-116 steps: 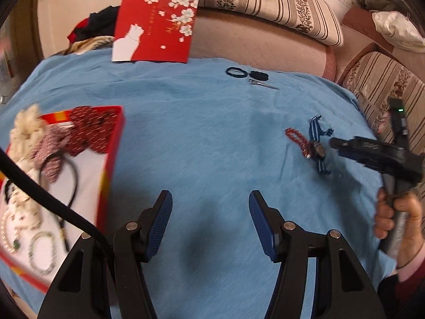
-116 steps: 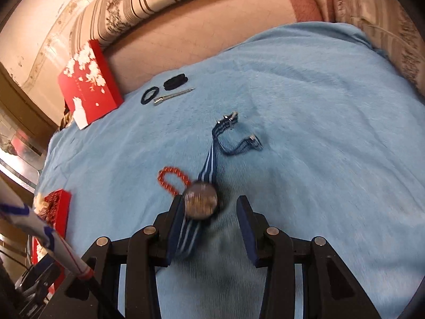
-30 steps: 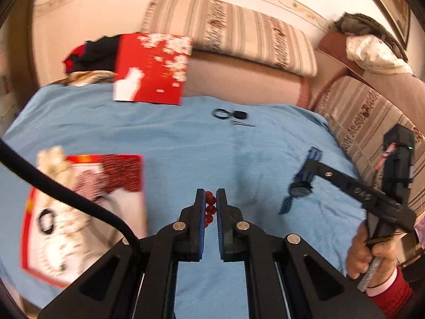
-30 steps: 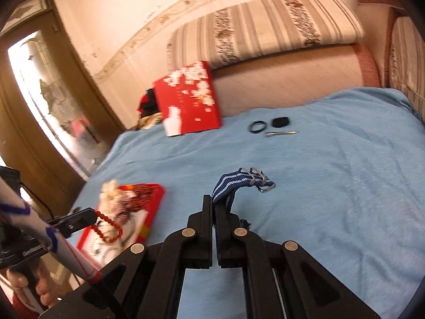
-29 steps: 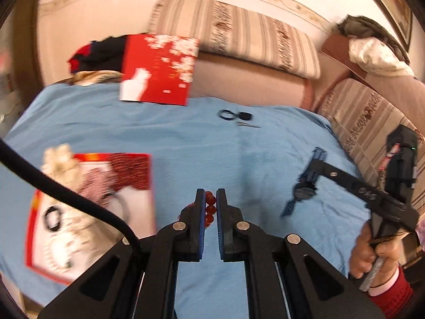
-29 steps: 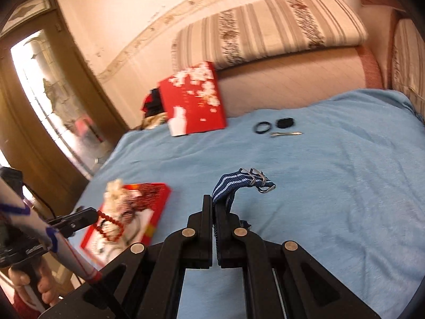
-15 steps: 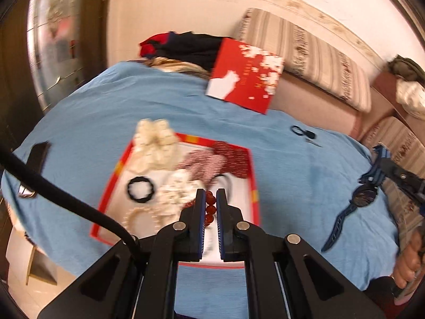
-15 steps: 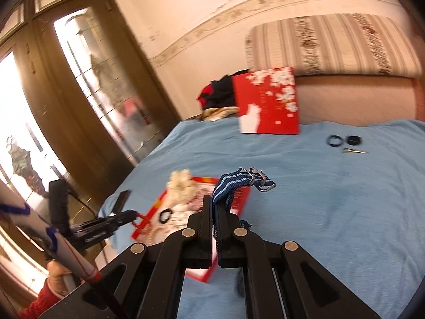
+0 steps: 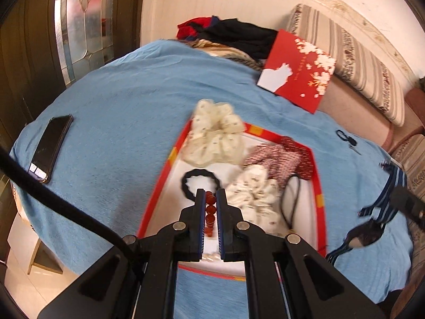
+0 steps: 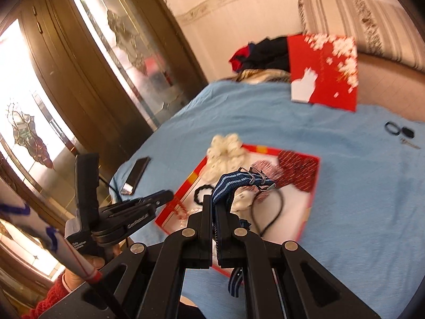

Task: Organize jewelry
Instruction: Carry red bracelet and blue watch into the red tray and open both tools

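My left gripper is shut on a red bead bracelet and hangs over the near half of the red-rimmed jewelry box. The box lies on the blue cloth and holds cream scrunchies, a red patterned one, a black hair tie and a black cord. My right gripper is shut on a blue striped watch, whose strap arches over the fingers. From the left wrist view the watch hangs above the cloth, right of the box. In the right wrist view the left gripper reaches the box's left rim.
A black phone lies on the blue cloth left of the box. The red lid leans on a striped sofa at the back. Black hair ties and a clip lie far right. Glass doors stand to the left.
Both grippers have swung left across the cloth, from the open blue area to the box. The left one now hangs over the box with the bracelet; the watch has come along.
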